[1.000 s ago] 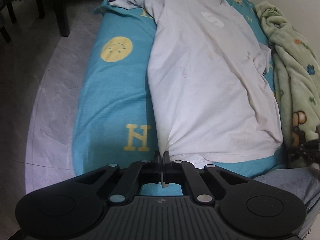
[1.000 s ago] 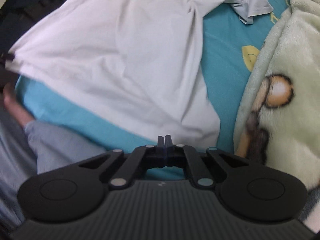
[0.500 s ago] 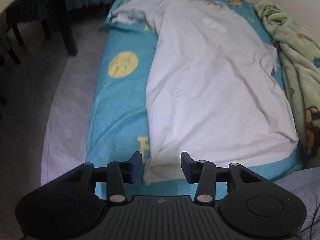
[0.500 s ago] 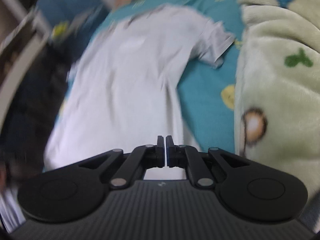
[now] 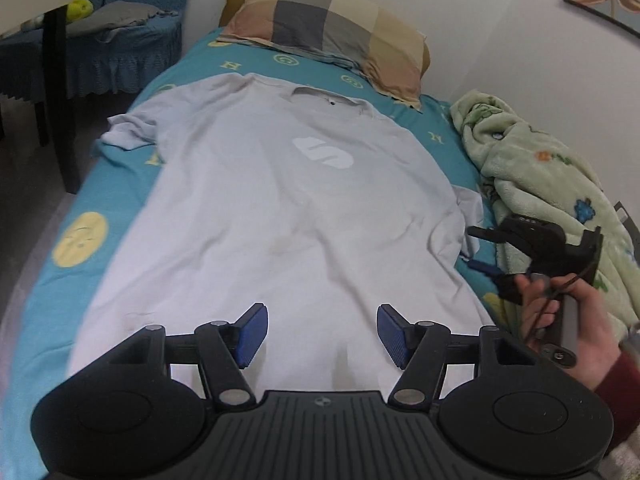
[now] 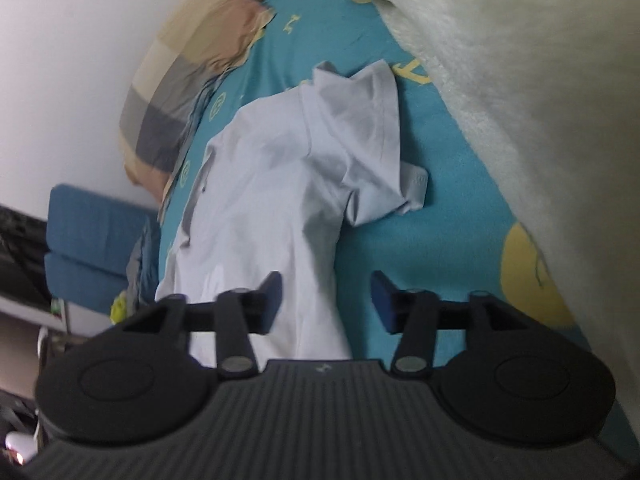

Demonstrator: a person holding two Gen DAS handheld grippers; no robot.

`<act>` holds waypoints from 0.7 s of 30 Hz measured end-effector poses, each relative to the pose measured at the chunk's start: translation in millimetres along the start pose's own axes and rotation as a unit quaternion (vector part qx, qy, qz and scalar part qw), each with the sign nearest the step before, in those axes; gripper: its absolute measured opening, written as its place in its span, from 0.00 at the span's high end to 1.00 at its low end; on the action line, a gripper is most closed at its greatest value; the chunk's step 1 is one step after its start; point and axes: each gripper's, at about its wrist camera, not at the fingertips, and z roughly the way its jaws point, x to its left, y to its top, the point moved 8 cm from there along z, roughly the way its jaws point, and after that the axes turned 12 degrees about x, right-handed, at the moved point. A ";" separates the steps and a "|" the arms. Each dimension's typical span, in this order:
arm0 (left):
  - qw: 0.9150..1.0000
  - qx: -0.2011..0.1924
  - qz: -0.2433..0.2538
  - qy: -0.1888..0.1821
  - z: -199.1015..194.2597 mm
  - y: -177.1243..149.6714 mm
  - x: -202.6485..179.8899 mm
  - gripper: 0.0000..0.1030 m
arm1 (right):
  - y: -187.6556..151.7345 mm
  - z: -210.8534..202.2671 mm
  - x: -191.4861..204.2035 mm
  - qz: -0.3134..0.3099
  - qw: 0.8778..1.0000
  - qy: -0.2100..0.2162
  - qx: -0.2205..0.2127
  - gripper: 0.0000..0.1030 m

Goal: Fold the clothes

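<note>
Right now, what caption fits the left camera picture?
Open left gripper above a pale lilac cotton T-shirt spread on a teal bedsheet.

Checked pillow (image 5: 332,28) at bedhead, green blanket (image 5: 540,184) along wall.

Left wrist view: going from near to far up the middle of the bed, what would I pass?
Left gripper with open jaws → white T-shirt lying flat on the teal sheet → its collar → checked pillow → white wall.

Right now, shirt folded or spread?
Spread. The shirt lies flat on the bed, no fold made; only its right sleeve is rumpled.
</note>
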 end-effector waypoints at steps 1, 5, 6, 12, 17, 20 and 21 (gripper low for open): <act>1.000 0.004 0.001 0.000 8.7 -0.7 2.3 0.39 | 5.7 4.0 -1.8 0.008 1.000 0.000 -0.011 0.46; 1.000 0.019 0.007 -0.001 43.5 -3.3 11.4 0.38 | 27.9 21.8 -10.8 0.040 0.997 -0.020 -0.056 0.28; 1.000 0.023 0.008 -0.001 52.2 -4.0 13.7 0.38 | 34.9 26.3 -13.0 0.045 0.996 -0.027 -0.069 0.27; 0.999 0.029 -0.013 -0.013 57.3 -6.6 29.0 0.38 | 73.0 38.1 -11.1 0.084 0.982 -0.039 -0.167 0.34; 0.999 0.026 -0.020 -0.015 55.9 -6.8 31.6 0.38 | 109.6 47.5 27.8 -0.038 0.975 -0.149 -0.160 0.93; 1.000 0.020 -0.019 -0.011 54.0 -4.9 32.5 0.38 | 131.8 27.4 73.1 -0.164 0.943 -0.184 -0.223 0.94; 1.000 0.020 -0.019 -0.009 54.1 -4.5 32.7 0.38 | 138.8 24.6 81.9 -0.196 0.930 -0.203 -0.236 0.94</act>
